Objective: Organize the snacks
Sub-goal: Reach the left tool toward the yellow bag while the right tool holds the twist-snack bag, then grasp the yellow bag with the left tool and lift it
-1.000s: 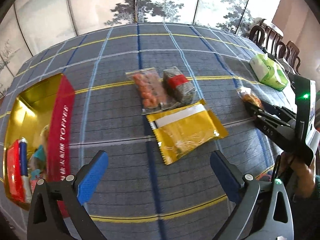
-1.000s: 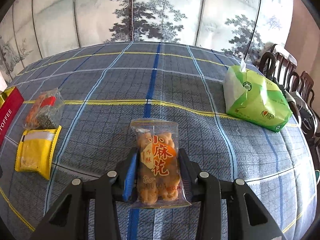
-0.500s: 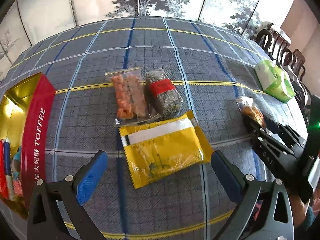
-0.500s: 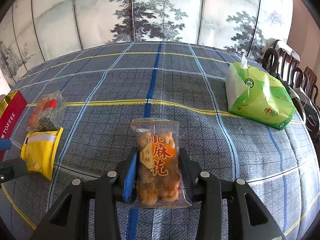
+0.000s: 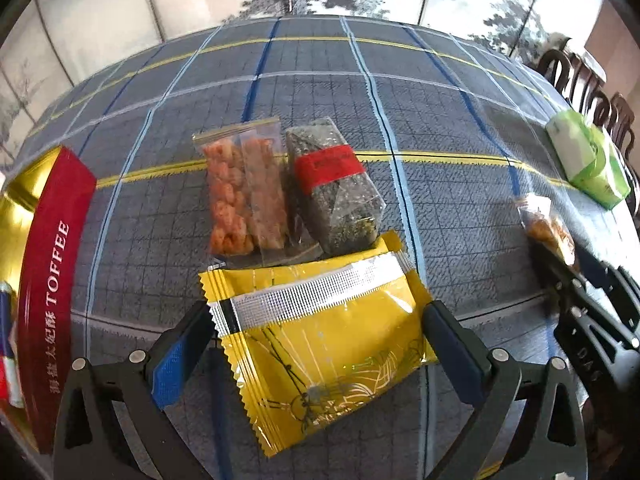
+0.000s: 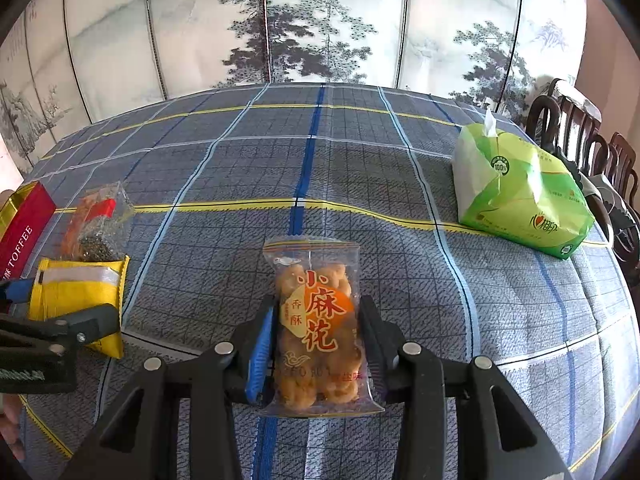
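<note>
A yellow foil snack packet (image 5: 320, 340) lies on the checked tablecloth between the fingers of my open left gripper (image 5: 316, 340), one finger at each side of it. Beyond it lie a clear bag of orange snacks (image 5: 244, 192) and a dark bag with a red band (image 5: 336, 188). My right gripper (image 6: 314, 340) is shut on a clear bag of fried dough twists (image 6: 316, 328) and holds it over the table. The right gripper with its bag also shows in the left wrist view (image 5: 560, 248). The yellow packet shows at the left of the right wrist view (image 6: 76, 292).
A red and gold toffee tin (image 5: 44, 264) stands open at the left with several items inside. A green tissue pack (image 6: 520, 192) lies at the far right. Dark wooden chairs (image 6: 592, 148) stand past the table's right edge. A painted screen stands behind the table.
My left gripper has moved forward and down over the yellow packet, which now lies between its fingers. The right gripper has kept still with the dough twist bag.
</note>
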The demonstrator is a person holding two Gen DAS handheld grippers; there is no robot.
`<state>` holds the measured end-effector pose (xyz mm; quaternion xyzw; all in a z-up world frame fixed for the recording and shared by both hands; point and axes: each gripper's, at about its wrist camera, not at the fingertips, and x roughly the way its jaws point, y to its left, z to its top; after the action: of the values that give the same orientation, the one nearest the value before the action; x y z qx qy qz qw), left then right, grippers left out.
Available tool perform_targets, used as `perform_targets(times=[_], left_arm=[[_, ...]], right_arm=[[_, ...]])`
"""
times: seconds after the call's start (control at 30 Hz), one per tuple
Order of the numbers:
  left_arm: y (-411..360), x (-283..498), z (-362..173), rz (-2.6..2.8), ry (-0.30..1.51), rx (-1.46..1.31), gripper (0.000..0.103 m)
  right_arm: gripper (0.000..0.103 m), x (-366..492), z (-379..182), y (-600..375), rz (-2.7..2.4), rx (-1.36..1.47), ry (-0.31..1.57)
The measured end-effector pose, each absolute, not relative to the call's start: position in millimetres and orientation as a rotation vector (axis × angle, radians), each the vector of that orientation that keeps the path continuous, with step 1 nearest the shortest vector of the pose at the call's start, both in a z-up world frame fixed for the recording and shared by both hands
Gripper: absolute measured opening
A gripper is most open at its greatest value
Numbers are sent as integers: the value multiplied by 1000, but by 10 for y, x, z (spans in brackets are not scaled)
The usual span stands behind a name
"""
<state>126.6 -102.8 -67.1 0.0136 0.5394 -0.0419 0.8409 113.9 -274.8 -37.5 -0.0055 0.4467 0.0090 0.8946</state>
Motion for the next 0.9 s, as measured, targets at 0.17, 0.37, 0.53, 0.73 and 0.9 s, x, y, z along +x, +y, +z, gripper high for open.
perform_targets(times=[0.17,0.37,0.53,0.73,0.9], left_arm=[[-1000,1235,-663,-100,1129,41,100],[-946,1177,-634,-99,1123,44,83],[-903,1128,-598,-123,1119,44,66],[-822,1060,-578,-145,1122,33,58],[-777,1008,-560,-153,1134,15,55]], right_arm=[[42,1139,-373,-2748,18,-11,926],[42,1140,-373,-2746,18,-12,926],[42,1140,-374,-2746,18,-12,926],[42,1139,-375,-2746,18,-12,926],[42,1137,-374,-2745,18,-12,926]])
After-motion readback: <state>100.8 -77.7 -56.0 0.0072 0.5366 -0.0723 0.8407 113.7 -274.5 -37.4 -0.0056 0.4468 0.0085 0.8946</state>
